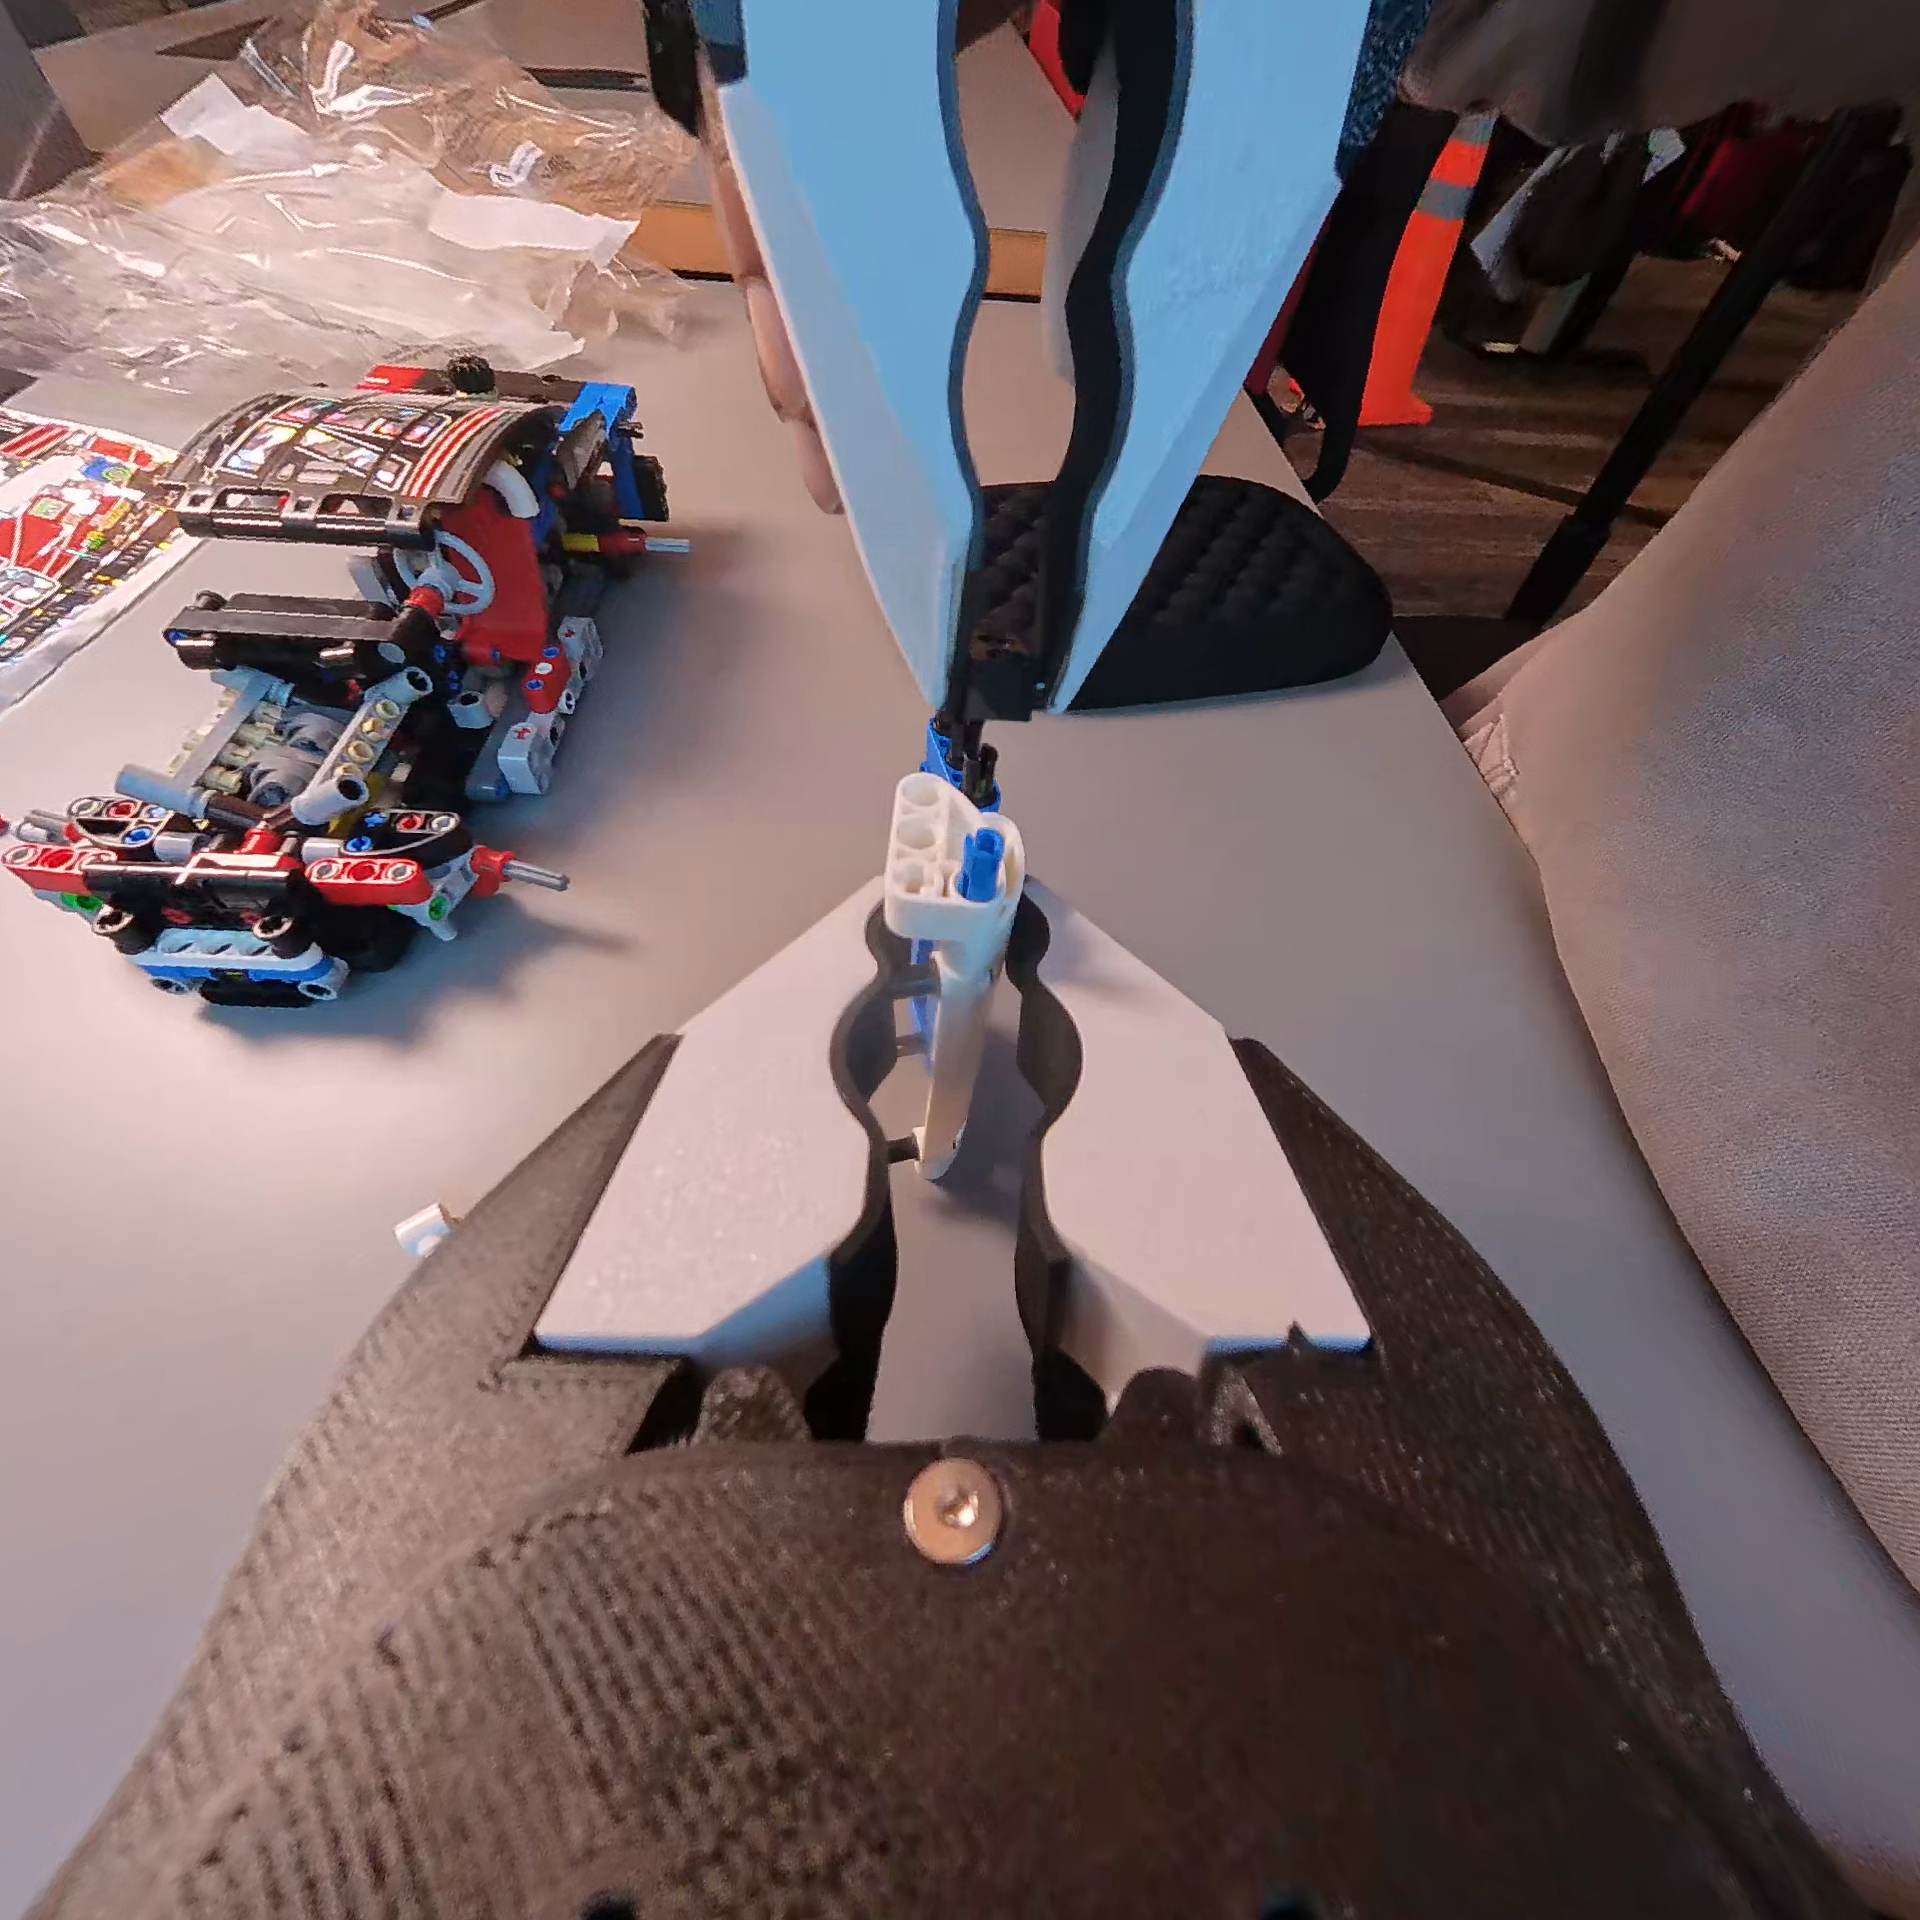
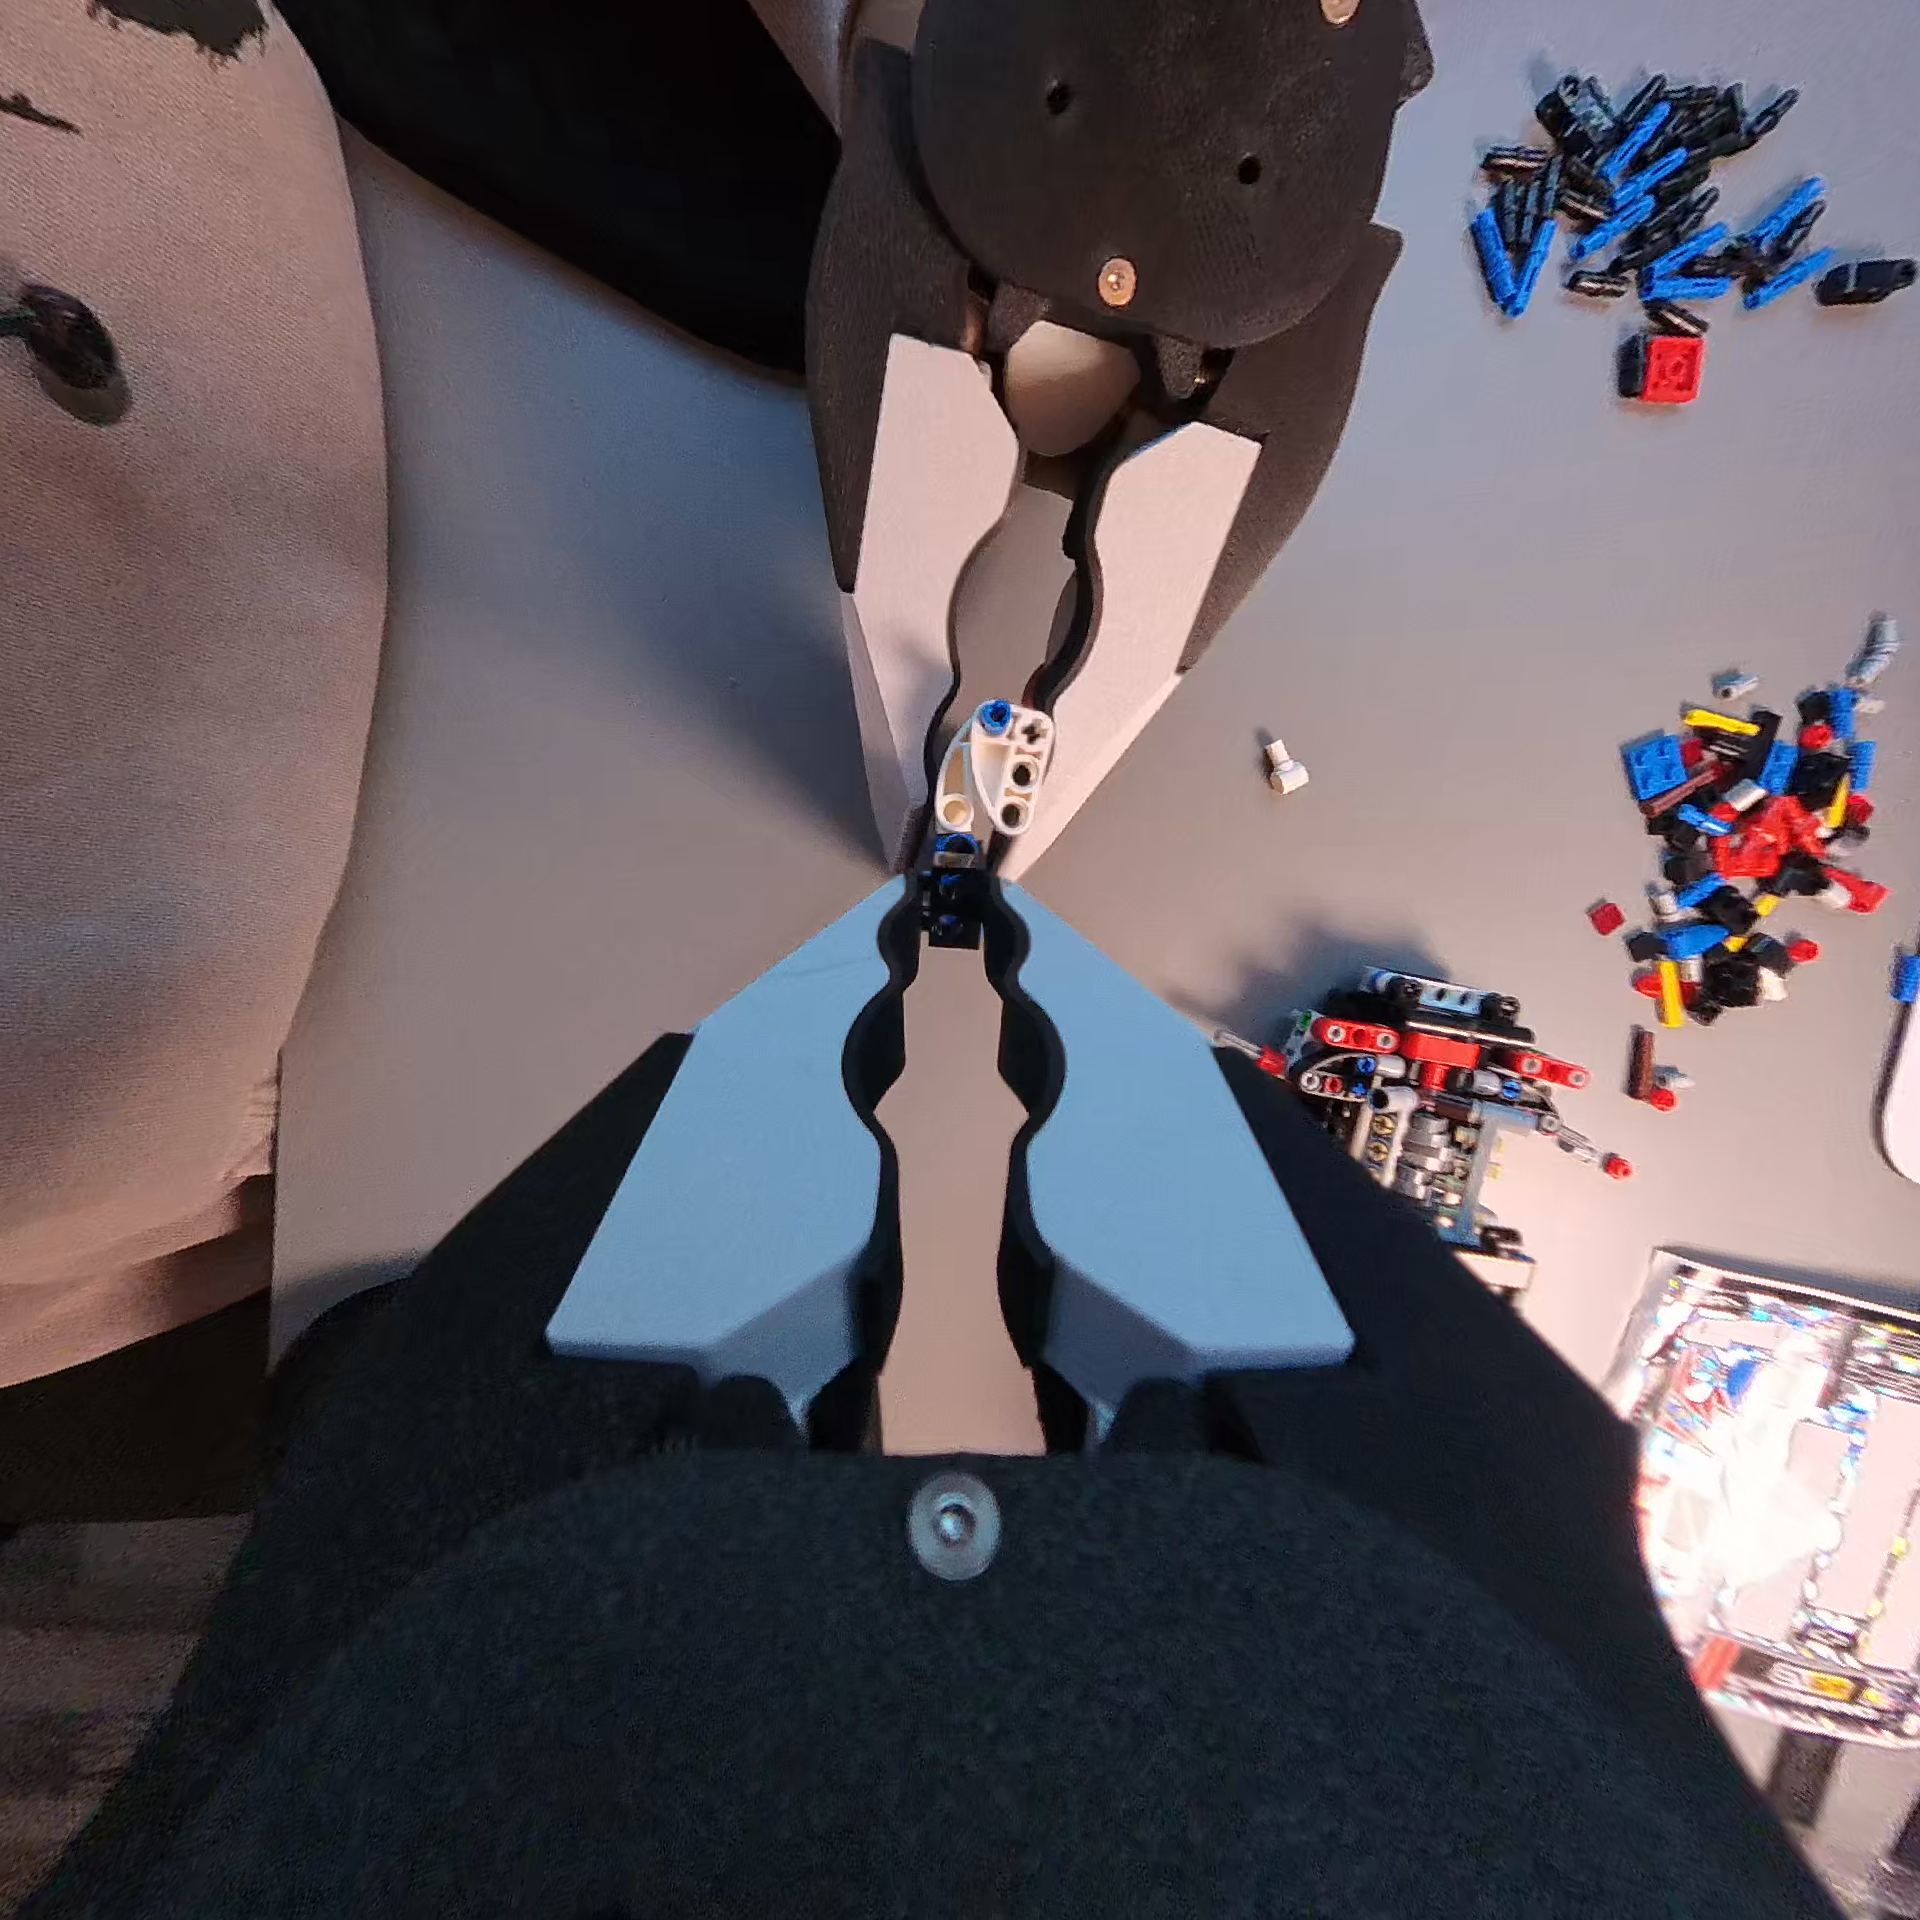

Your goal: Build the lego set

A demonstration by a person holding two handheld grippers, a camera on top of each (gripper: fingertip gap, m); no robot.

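Item: my left claw [image 1: 961, 914], fingers pinched on a white curved Technic panel [image 1: 961, 883] carrying a blue pin [image 1: 975, 864]; the panel stands between my fingertips and reaches back into the gap between them. Item: my right claw [image 2: 951, 894], fingers closed on a small black pin-connector piece [image 2: 951, 906] with blue pins showing at its far end; it meets the left claw tip to tip, so the black piece sits just against the white panel over the grey table [image 1: 260, 1195]. Item: part-built car chassis [image 1: 343, 707], red, black, blue and white, with a stickered black curved roof panel, well to the left of my left claw and to the right of my right claw. Item: crumpled clear plastic bags [image 1: 312, 208], beyond the chassis. Item: sticker sheet [image 2: 1787, 1475], shiny, to the near right of my right claw. Item: heap of blue and black pins [image 2: 1642, 208], far right of my right claw. Item: mixed heap of loose bricks [image 2: 1756, 862], red, blue, black and yellow, right of my right claw. Item: one small white connector [image 2: 1286, 774], lying alone between the claws and that heap.
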